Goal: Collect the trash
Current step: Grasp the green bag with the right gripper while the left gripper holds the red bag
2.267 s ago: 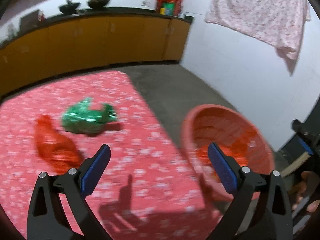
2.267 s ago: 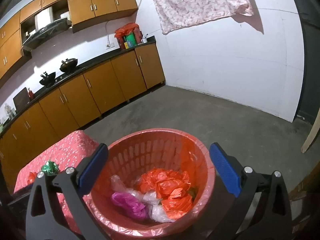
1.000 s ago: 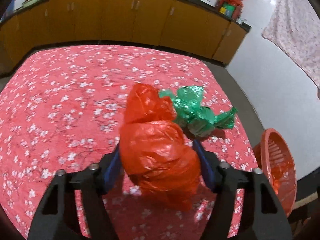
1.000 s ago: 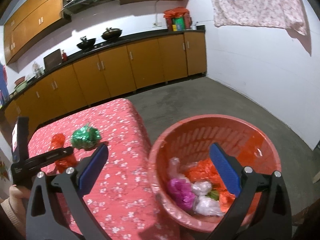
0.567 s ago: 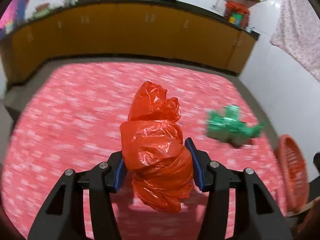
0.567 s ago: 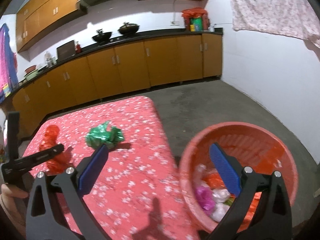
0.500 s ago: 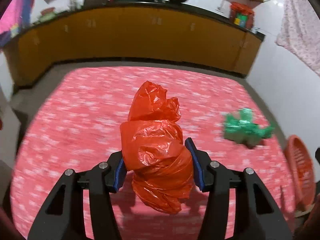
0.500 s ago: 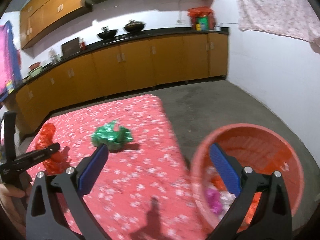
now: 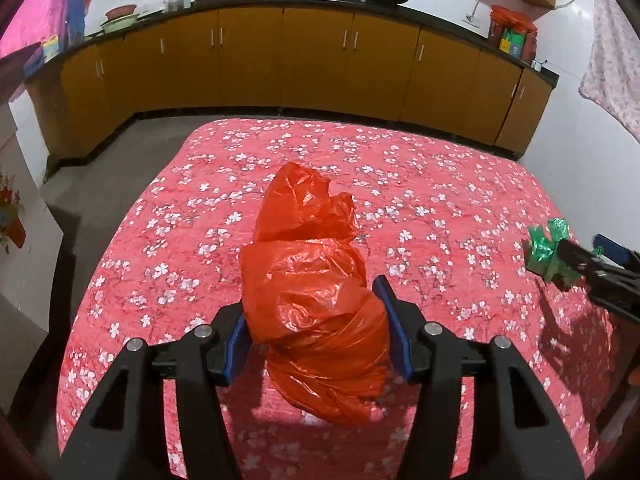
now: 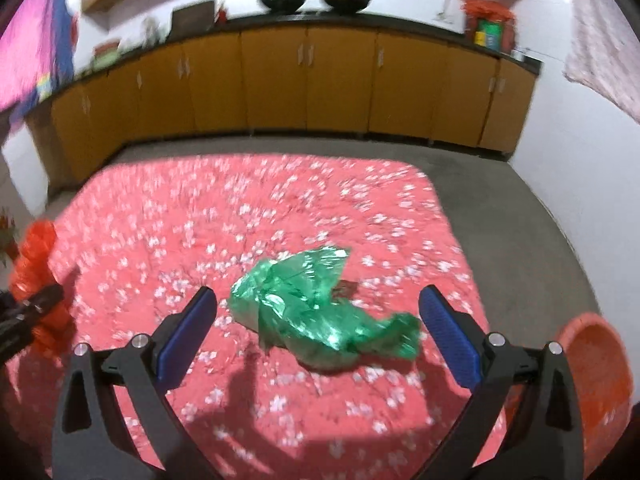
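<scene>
Orange bag (image 9: 316,312) pinched between left gripper (image 9: 316,336) pads, lifted off red tablecloth (image 9: 440,184) for carrying | green bag (image 10: 320,316) lies on cloth between right gripper (image 10: 316,332) fingers, spread wide to straddle it | basket (image 10: 596,372) at right edge, beside table.

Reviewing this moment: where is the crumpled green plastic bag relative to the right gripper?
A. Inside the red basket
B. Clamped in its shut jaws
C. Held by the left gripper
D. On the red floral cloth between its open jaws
D: in the right wrist view the green plastic bag lies on the red floral cloth, between the spread jaws of the right gripper, which do not touch it.
</scene>
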{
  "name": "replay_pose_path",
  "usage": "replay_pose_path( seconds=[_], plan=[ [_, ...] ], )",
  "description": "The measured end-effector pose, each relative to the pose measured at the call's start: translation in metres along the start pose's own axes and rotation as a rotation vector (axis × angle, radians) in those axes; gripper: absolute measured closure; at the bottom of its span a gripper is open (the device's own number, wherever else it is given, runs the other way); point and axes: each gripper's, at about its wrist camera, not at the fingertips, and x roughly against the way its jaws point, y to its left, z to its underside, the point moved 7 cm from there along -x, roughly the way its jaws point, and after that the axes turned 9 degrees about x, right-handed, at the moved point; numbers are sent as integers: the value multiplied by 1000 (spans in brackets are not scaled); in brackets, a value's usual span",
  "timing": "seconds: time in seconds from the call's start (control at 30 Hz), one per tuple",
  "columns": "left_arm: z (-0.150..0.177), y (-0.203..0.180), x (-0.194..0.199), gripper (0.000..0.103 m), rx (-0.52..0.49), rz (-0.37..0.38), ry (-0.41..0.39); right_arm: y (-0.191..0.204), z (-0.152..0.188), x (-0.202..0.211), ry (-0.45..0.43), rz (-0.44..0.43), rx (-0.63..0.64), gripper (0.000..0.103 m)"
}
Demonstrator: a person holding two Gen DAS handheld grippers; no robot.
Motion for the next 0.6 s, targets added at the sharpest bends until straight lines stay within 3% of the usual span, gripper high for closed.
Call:
replay_pose_path(
  seconds=[0.13, 0.33, 0.6],
  plan=[
    [2, 3, -2, 45, 2, 15, 7, 9, 6, -13, 59, -5, 57, 10],
    [3, 3, -3, 46, 18, 31, 16, 12, 18, -22, 114, -70, 31, 49],
    [7, -3, 15, 47, 15, 68, 9, 4, 33, 15, 69, -107, -59, 52]
  ],
)
